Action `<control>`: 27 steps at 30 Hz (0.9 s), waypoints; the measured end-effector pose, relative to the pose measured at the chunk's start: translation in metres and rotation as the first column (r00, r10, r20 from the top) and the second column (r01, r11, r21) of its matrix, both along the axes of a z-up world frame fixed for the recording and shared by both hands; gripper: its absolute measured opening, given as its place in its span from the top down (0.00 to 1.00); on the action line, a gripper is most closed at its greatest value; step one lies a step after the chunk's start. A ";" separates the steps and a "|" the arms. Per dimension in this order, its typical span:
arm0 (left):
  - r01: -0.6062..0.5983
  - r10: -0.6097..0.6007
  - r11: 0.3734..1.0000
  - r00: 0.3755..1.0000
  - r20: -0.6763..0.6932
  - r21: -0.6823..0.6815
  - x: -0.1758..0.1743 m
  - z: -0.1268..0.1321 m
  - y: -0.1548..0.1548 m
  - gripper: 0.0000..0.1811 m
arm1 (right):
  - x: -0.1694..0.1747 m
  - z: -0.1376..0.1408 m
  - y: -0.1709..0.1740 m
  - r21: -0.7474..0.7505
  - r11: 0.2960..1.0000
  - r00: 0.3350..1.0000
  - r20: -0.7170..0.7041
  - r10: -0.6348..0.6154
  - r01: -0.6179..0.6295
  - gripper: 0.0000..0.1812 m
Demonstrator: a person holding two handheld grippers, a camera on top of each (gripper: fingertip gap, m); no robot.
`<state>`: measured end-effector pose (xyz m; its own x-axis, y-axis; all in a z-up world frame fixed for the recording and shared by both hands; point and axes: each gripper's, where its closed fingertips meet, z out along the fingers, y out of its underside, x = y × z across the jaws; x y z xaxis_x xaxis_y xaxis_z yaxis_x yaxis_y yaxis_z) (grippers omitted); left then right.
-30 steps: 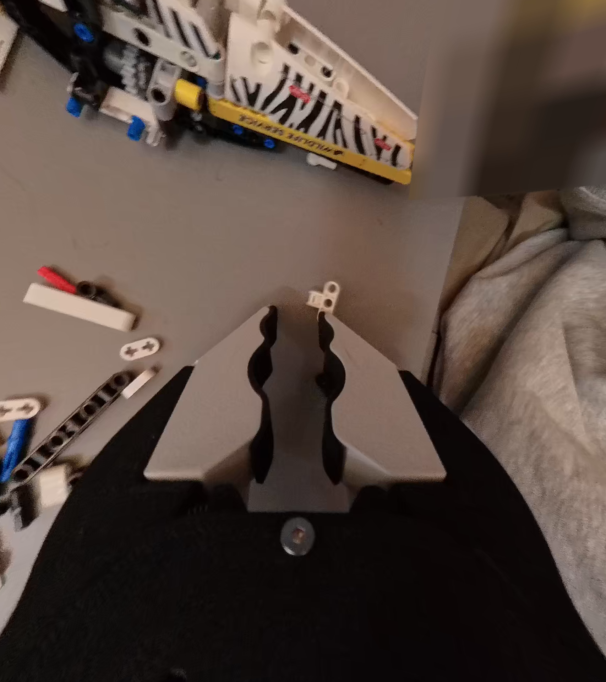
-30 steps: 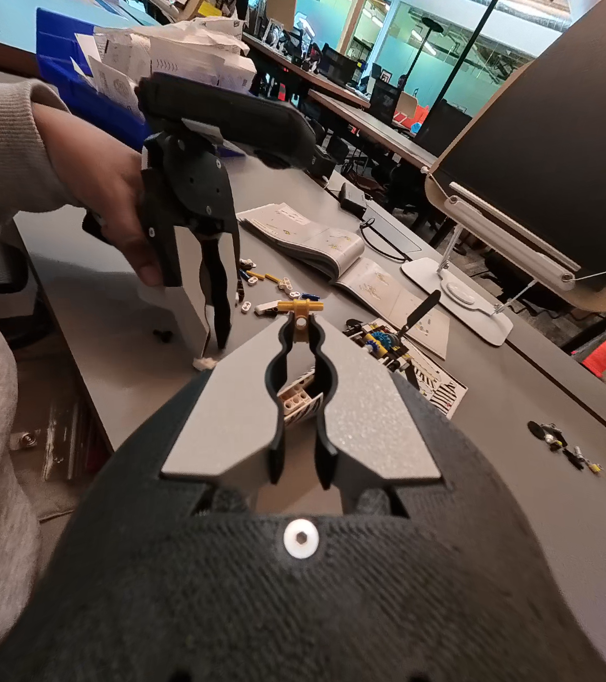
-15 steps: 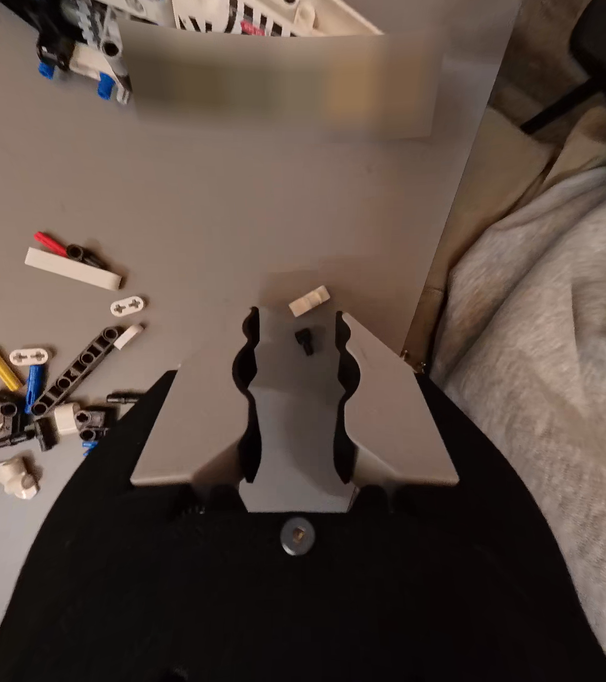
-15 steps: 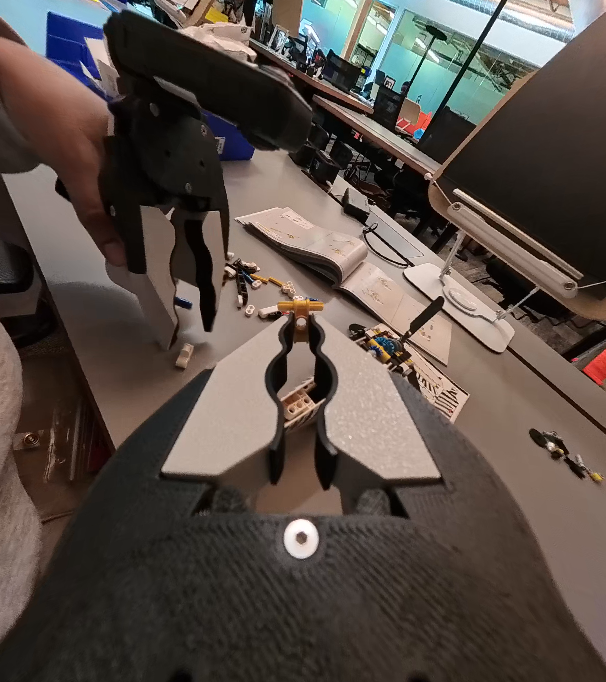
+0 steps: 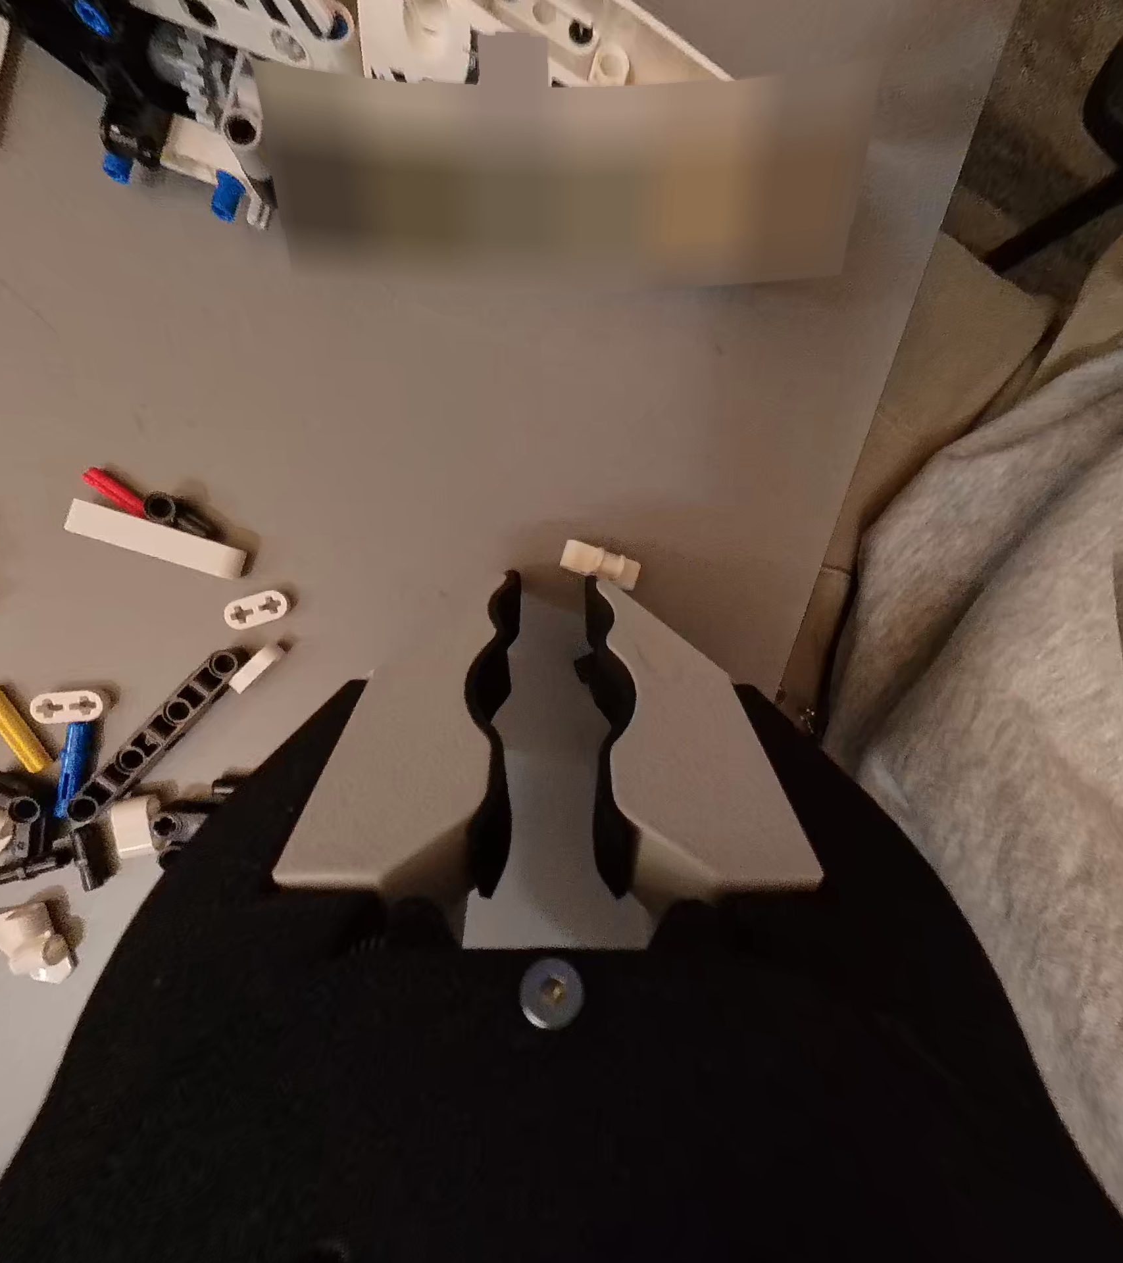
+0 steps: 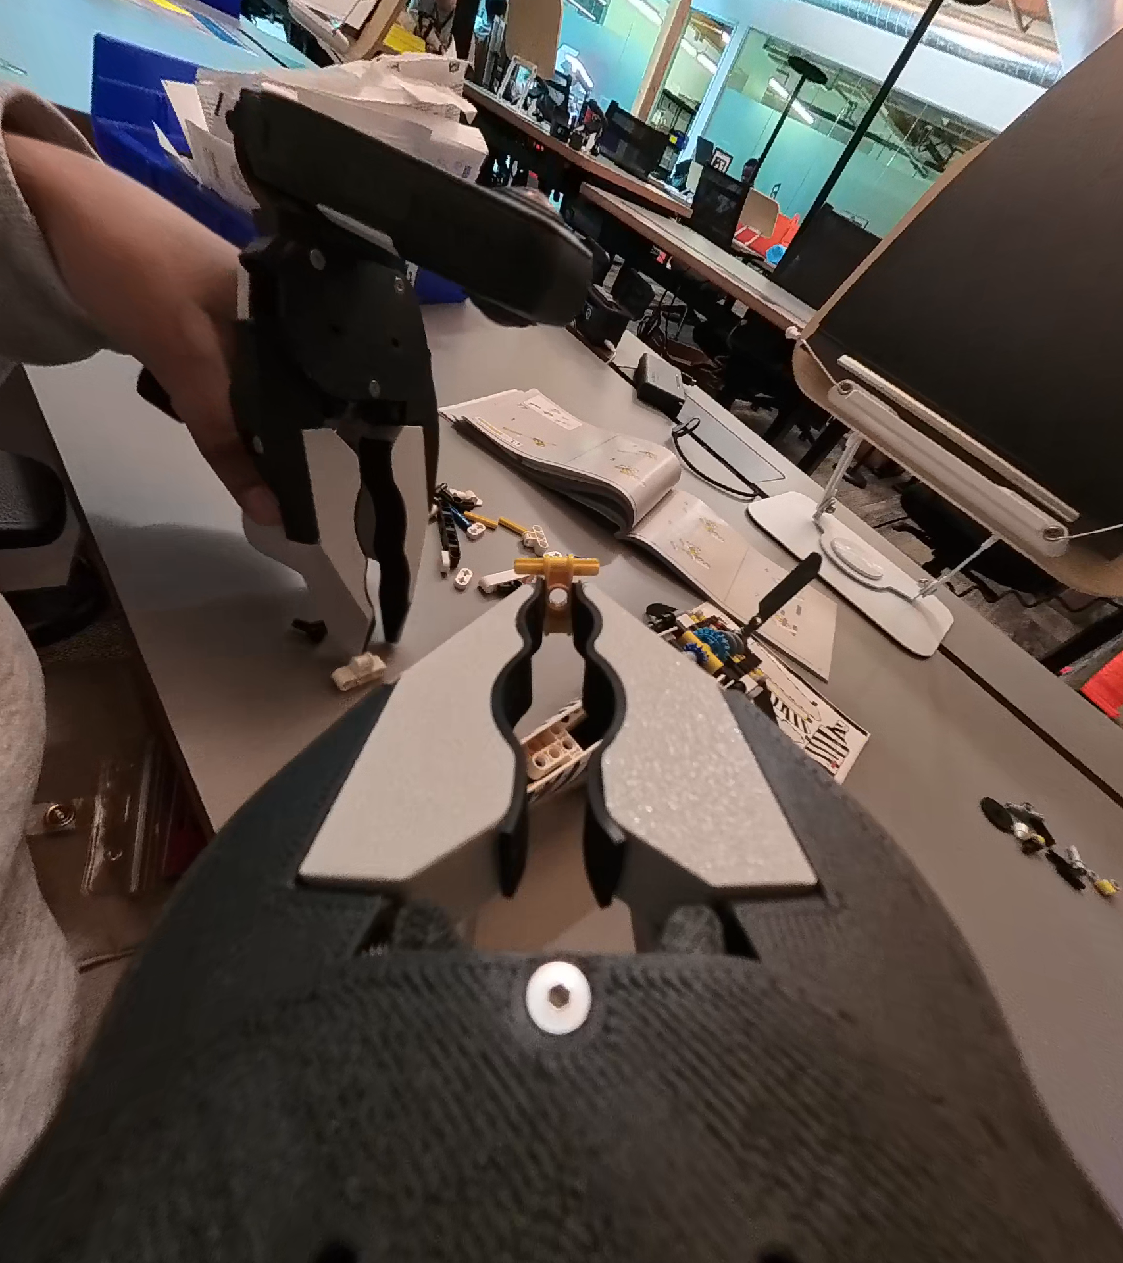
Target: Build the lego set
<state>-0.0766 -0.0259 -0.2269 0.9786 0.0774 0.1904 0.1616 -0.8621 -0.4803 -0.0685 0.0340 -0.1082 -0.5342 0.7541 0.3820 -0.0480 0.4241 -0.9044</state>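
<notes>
1. The left tongs point(image 5: 548, 581) are pointed down at the grey desk point(image 5: 408, 424) close to its near edge, with the jaws parted by a narrow gap and nothing gripped between them.
2. A small cream-white lego connector piece point(image 5: 598, 562) is seen lying on the desk just beyond the tip of the right-hand finger; whether the tip touches it cannot be told.
3. In the right wrist view the same cream piece point(image 6: 359, 671) is shown lying at the foot of the left tongs point(image 6: 381, 639), near the desk's near edge, and a small black pin point(image 6: 309, 627) lies just beside them.
4. The right tongs point(image 6: 557, 593) are closed on a small yellow T-shaped lego axle connector point(image 6: 556, 573), which is held above the desk at the fingertips.
5. A partly built white lego model with black zebra stripes point(image 6: 777, 690) is stood on the desk below the right tongs.
6. Loose pieces are scattered towards the left side in the left wrist view: a long white flat beam point(image 5: 155, 538), a black beam with holes point(image 5: 165, 724), a yellow axle point(image 5: 11, 728) and a blue pin point(image 5: 73, 755).
7. An open instruction booklet point(image 6: 613, 478) is laid farther back on the desk.
</notes>
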 end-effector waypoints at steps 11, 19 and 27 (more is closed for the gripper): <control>0.035 -0.036 0.998 0.999 0.015 0.060 0.014 0.004 0.021 0.90 | -0.002 -0.003 0.002 0.003 1.000 1.000 0.006 -0.008 0.008 0.97; 0.059 -0.059 0.996 0.998 0.004 0.070 0.021 0.003 0.030 0.91 | -0.002 -0.004 0.003 0.009 1.000 1.000 0.004 -0.013 0.013 0.97; 0.112 -0.117 0.990 0.992 0.054 0.083 0.030 0.003 0.028 0.96 | -0.001 -0.003 0.006 0.009 1.000 1.000 0.000 -0.019 0.019 0.97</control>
